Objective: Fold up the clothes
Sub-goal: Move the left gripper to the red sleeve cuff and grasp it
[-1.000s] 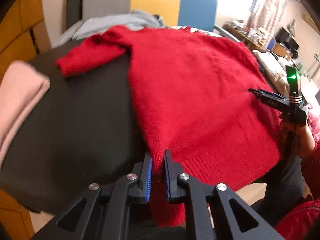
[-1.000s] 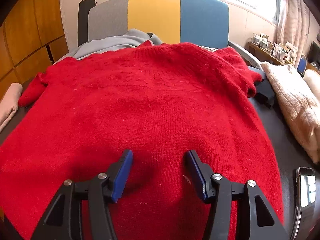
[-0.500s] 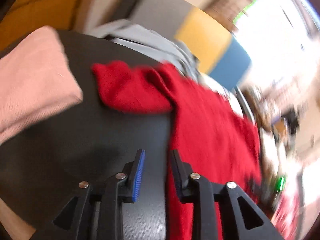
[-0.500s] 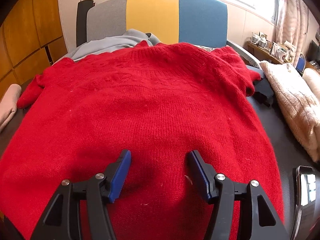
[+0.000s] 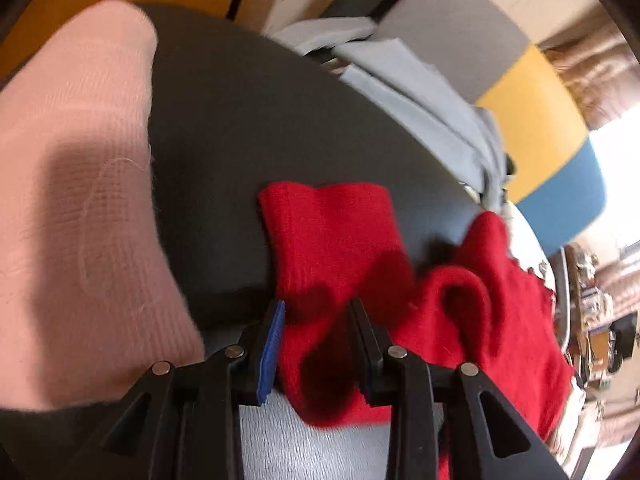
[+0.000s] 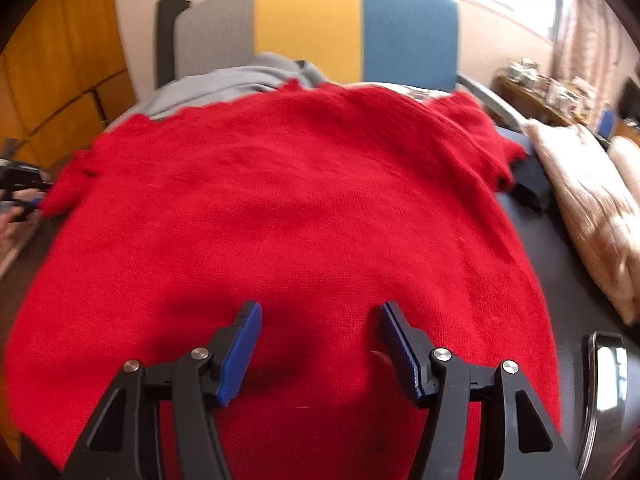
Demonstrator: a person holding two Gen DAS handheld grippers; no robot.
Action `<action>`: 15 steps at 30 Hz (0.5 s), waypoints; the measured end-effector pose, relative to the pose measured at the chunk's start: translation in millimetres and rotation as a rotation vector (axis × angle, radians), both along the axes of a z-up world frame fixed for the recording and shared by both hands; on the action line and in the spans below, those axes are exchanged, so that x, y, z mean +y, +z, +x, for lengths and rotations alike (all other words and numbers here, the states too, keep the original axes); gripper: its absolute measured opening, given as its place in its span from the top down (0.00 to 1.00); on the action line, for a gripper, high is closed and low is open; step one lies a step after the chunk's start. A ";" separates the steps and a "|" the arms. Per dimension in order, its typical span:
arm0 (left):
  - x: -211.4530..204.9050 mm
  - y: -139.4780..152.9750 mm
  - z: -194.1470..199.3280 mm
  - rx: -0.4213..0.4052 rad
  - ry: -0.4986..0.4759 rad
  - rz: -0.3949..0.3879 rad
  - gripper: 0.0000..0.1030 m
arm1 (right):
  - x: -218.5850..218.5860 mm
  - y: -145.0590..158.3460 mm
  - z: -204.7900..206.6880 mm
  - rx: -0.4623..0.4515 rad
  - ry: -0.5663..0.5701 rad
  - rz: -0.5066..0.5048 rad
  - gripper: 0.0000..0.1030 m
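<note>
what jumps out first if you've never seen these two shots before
The bright red sweater spread flat over the dark table fills the right wrist view. In the left wrist view its sleeve lies between the open jaws of the left gripper, with a pink knit garment beside it. Behind stands a grey, yellow and blue chair back.

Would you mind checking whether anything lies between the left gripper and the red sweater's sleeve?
Nothing visible does. The left gripper already straddles the red sweater's sleeve, which lies between its open jaws on the dark table. The pink garment lies off to the side.
</note>
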State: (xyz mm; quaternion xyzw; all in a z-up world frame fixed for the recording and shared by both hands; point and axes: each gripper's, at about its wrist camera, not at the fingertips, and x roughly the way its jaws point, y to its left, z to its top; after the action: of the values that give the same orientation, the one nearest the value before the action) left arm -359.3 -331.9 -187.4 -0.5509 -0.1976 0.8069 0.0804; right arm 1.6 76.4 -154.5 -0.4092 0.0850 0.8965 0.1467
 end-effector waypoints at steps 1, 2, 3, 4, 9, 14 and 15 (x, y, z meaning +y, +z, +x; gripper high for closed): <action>1.6 -1.7 -1.5 0.010 -0.003 -0.004 0.70 | -9.4 9.3 -1.0 0.022 0.029 0.019 0.48; 3.3 -2.1 -1.9 0.026 -0.005 -0.010 0.70 | -19.2 17.8 -2.8 0.040 0.059 0.039 0.57; 5.0 -2.4 -2.1 0.044 -0.007 -0.016 0.70 | -29.9 23.6 -7.4 0.045 0.093 0.050 0.58; 6.6 -2.8 -1.4 0.058 -0.006 -0.022 0.70 | -41.1 27.5 -15.1 0.051 0.136 0.036 0.58; 12.3 -2.1 0.8 0.099 -0.030 -0.059 0.69 | -97.8 20.2 -65.1 0.037 0.263 -0.022 0.58; 8.9 -1.0 -3.7 0.088 -0.044 -0.070 0.71 | -129.7 -5.8 -122.7 -0.055 0.285 0.005 0.58; 9.6 -0.9 -4.7 0.085 -0.051 -0.084 0.73 | -132.7 -7.5 -130.6 -0.053 0.284 -0.015 0.58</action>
State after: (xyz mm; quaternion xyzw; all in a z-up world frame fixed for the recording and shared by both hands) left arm -364.0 -322.3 -188.3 -0.5240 -0.1459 0.8347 0.0858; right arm -129.0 -56.3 -162.0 -0.4416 0.0293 0.8966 0.0173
